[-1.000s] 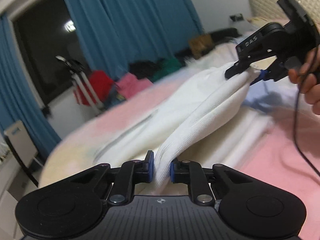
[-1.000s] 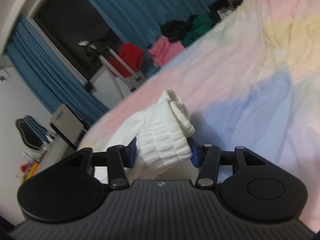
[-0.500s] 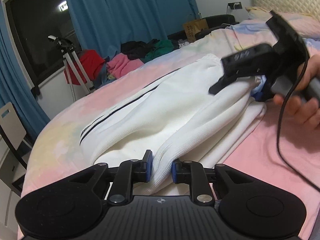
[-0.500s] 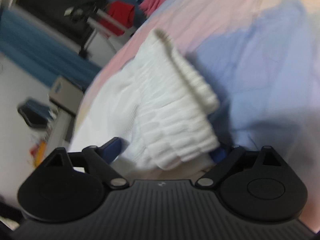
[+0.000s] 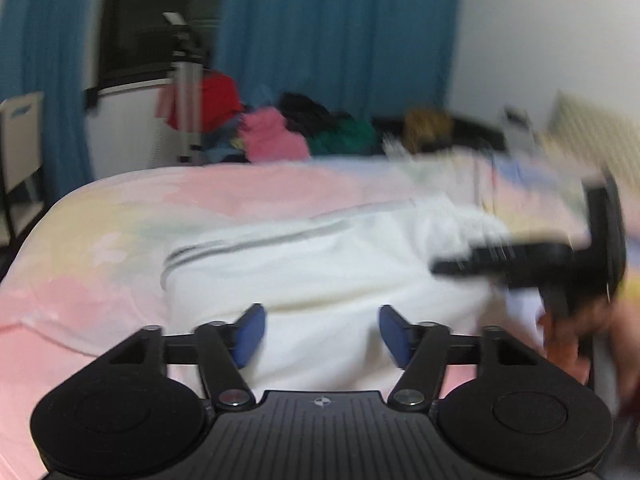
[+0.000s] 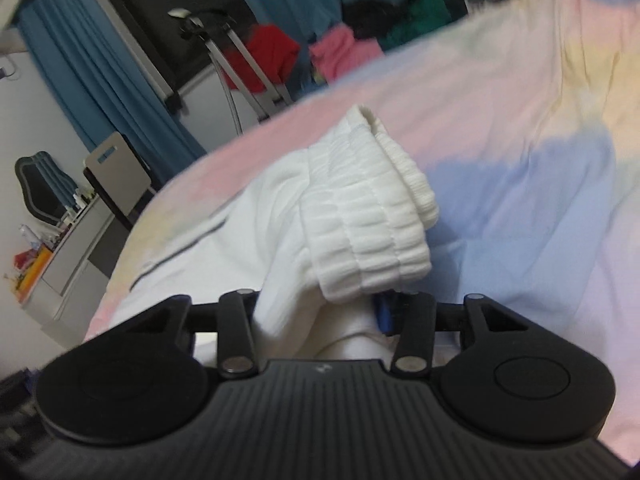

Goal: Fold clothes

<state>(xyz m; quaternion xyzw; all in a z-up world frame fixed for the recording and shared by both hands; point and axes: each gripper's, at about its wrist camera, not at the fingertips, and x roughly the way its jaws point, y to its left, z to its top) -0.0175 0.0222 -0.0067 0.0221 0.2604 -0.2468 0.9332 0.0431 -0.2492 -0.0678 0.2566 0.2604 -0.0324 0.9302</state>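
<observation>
Your white trousers [image 5: 320,280] lie on the bed [image 5: 120,208], folded into a thick soft bundle. They look light and very limp, so I judge they will sag and slide open wherever you do not support them; the cloth is not slippery (it seems a knitted cotton), and it is not fragile.

The left gripper [image 5: 320,334] is just over the near edge of the trousers, its jaws wide apart and holding nothing. The right gripper [image 6: 320,312] has its jaws around the cloth below the ribbed waistband [image 6: 372,236]. One blue pad shows, the other is hidden by the fabric, so I cannot tell if the jaws really pinch or only stand around it.

For the next grasp, I would take the thick places: the waistband, or a folded edge where several layers lie together. A single layer will probably pull out alone.

In the left view the long axis runs across the picture, from the dark side stripe [image 5: 248,244] at the left toward the right gripper [image 5: 472,266] at the right (this part is blurred). The waistband end points to your right side, the leg end to your left.
</observation>
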